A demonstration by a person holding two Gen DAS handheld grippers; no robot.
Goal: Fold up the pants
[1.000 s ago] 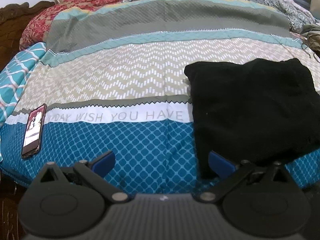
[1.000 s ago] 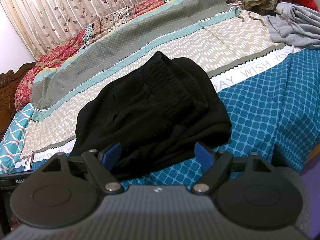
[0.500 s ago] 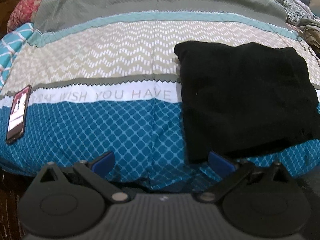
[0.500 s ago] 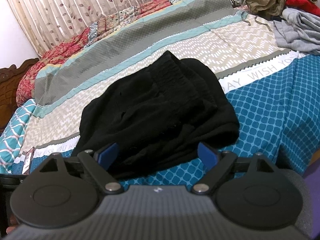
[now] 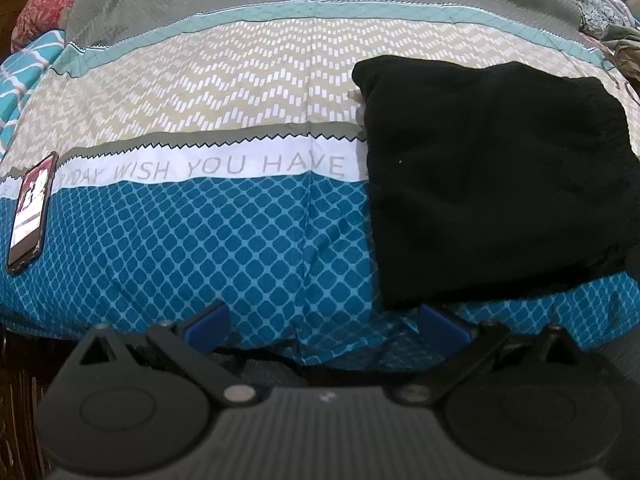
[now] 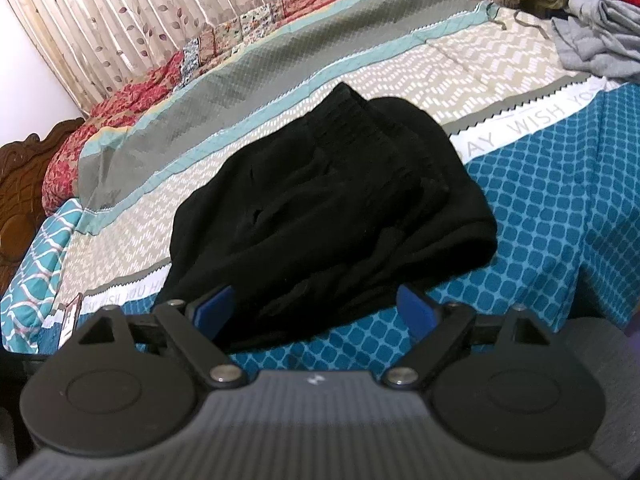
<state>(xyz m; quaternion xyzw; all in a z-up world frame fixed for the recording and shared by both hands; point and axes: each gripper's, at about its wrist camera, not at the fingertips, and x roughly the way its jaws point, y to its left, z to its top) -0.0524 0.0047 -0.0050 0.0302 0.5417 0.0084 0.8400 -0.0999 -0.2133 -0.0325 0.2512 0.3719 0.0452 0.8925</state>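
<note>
Black pants (image 6: 328, 208) lie folded in compact bundle on bedspread (image 5: 200, 248) (near bed edge). Fold looks done. Your right tool (image 6: 316, 308) has just spread wider, nothing pinched; left tool (image 5: 324, 322) spread, empty.

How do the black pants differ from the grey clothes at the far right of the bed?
The black pants lie folded in a compact bundle near the front edge; the grey clothes lie loose and crumpled in a heap, farther back. The pants lie alone; the grey clothes adjoin other garments. Both rest on the bedspread.
</note>
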